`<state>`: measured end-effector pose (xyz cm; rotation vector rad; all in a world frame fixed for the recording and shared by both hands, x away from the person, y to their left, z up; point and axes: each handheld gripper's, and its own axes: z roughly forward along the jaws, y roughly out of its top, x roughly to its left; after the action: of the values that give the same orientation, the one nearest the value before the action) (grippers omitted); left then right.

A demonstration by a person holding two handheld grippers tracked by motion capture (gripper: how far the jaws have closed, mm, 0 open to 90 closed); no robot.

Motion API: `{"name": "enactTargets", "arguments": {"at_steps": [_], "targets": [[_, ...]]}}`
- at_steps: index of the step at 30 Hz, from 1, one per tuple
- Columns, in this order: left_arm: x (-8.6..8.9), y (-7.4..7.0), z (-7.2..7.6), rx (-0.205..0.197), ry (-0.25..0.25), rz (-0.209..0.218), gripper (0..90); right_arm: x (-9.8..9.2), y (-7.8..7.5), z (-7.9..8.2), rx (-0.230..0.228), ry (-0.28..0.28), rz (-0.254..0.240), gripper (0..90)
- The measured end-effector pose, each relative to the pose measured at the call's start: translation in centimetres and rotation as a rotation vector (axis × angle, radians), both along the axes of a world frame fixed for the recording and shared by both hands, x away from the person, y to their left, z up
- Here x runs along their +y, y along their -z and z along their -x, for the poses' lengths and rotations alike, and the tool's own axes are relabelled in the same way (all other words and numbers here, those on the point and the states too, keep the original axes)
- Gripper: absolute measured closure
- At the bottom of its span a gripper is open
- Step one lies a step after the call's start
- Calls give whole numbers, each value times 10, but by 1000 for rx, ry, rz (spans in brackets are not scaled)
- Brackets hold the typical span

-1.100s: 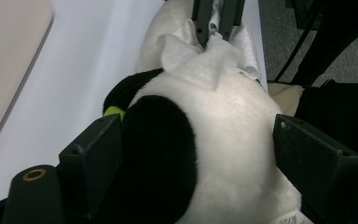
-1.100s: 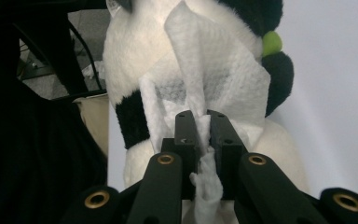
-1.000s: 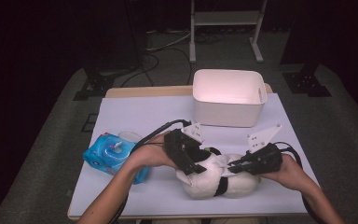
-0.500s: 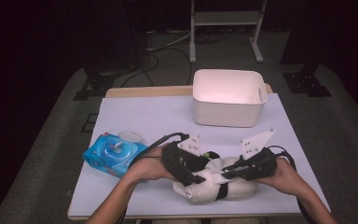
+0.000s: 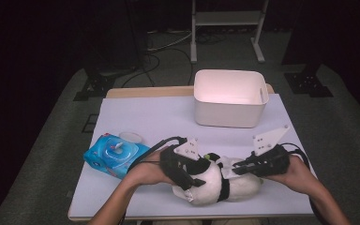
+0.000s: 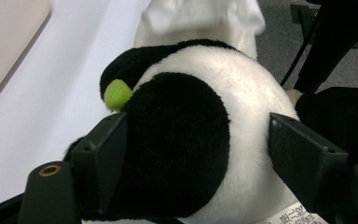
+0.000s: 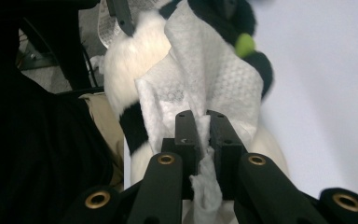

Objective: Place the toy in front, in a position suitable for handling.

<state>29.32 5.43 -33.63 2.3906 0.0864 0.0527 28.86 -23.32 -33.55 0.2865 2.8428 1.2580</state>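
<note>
Plush panda (image 5: 220, 185) lies at near table edge. Left gripper (image 6: 196, 140), jaws just closing, straddles panda head wide, pads at fur. Right gripper (image 7: 200, 133) pinched tight on wet wipe (image 7: 205, 79) draped over panda. Risk: loose left hold lets toy slide off edge during wiping. Wipe pack (image 5: 115, 154) left; white bin (image 5: 229, 112) beyond.
</note>
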Motion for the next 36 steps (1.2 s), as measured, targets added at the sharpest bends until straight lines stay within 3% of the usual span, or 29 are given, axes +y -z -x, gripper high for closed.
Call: {"name": "enactTargets", "arguments": {"at_steps": [8, 17, 23, 30, 32, 36], "targets": [[-1, -1, 2, -5, 6, -7, 223, -49, 12, 5, 33, 116, -28, 825], [-1, 0, 1, -10, 10, 1, 222, -73, 32, -1, 88, 169, -32, 823], [-4, -3, 2, -16, 20, -19, 224, -60, 22, -3, 71, 142, -9, 823], [-8, -4, 2, -31, 39, -38, 225, -38, 6, -11, 52, 86, -29, 821], [-7, -4, 2, -28, 31, -32, 224, -32, 7, -13, 50, 76, -10, 824], [-2, -3, 0, -21, 15, -4, 222, -35, 10, -14, 64, 81, -21, 824]]}}
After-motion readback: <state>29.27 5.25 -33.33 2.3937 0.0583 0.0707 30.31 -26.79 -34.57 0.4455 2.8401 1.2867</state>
